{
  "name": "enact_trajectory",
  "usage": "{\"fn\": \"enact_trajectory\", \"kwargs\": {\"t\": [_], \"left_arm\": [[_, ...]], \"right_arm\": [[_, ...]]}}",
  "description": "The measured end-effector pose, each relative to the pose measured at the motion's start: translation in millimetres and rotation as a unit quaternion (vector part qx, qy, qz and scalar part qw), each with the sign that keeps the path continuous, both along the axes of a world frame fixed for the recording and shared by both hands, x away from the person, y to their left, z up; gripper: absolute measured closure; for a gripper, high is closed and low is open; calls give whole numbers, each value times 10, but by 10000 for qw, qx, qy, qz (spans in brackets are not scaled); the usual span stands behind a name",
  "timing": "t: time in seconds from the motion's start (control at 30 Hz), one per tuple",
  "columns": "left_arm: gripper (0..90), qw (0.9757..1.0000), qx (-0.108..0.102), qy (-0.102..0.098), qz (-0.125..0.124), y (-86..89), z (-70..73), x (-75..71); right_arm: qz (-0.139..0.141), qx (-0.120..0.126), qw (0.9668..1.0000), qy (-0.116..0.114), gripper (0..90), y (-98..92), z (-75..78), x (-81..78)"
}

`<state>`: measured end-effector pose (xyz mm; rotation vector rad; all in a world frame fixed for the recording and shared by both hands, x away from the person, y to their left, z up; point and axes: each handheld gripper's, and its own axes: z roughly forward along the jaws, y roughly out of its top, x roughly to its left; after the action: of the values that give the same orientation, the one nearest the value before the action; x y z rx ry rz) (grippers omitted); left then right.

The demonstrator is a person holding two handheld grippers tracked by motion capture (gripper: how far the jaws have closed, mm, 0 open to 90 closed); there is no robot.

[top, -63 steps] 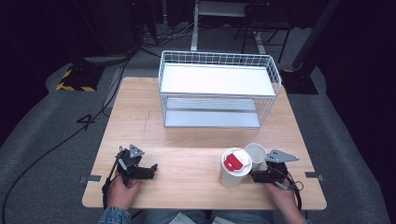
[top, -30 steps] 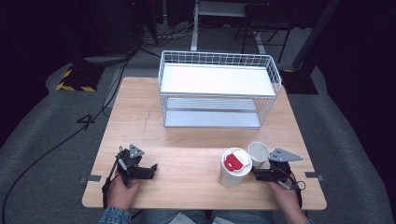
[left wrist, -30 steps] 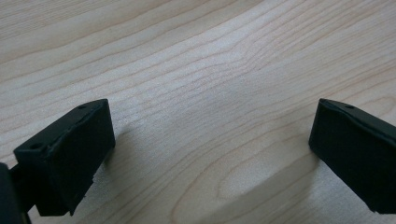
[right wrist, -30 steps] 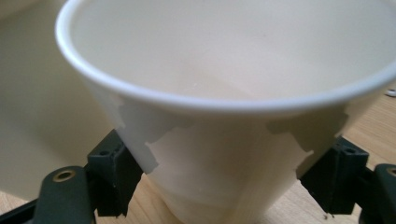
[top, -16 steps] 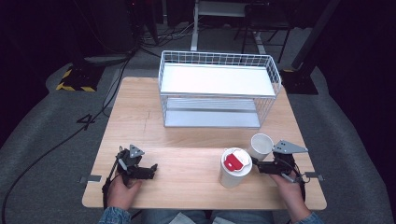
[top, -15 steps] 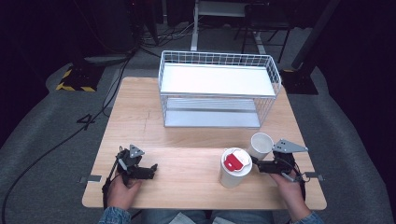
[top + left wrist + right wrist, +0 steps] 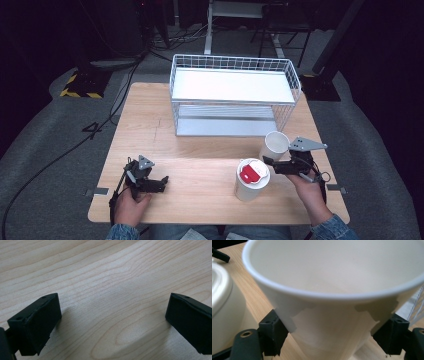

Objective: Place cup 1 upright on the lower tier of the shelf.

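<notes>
- The fingers [image 7: 273, 336] of the right gripper [image 7: 280, 165] are clamped on the lower wall of an open white paper cup [image 7: 332, 302], one on each side.
- The cup [image 7: 274, 145] is seen near the right edge of the table [image 7: 200, 150], just in front of the wire rack.
- Just beside it, nearer the person, a lidded white cup [image 7: 251, 179] with a red patch on its lid is stood on the table; its side is seen at the left of the right gripper view [image 7: 224, 315].
- The left gripper [image 7: 150, 182] is rested on the table at the near left, well apart from both cups, its fingers [image 7: 37, 325] spread wide over bare wood.
- A white wire rack [image 7: 235, 95] with two shelves is stood at the far middle of the table, and its mesh is glimpsed just past the held cup.
</notes>
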<state>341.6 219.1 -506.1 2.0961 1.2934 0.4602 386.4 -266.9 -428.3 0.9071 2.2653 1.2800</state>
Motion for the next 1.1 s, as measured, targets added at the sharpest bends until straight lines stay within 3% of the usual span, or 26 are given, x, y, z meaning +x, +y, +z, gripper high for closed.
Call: {"fn": "enact_trajectory", "kwargs": {"t": [0.27, 0.37, 0.53, 1.1], "left_arm": [[8, 10000, -5, 3, -5, 2, 0, -24], [8, 10000, -12, 8, -15, 3, -1, -23], [7, 10000, -1, 16, -43, 5, 1, -14], [7, 10000, -1, 8, -37, 0, 0, 5]], "right_arm": [[133, 31, 9999, 8, 228, 136, 123, 195], [156, 56, 9998, -70, 228, 194, 128, 246], [155, 28, 9999, 40, 228, 310, 144, 370], [149, -69, 9998, 60, 229, 605, 174, 711]]}}
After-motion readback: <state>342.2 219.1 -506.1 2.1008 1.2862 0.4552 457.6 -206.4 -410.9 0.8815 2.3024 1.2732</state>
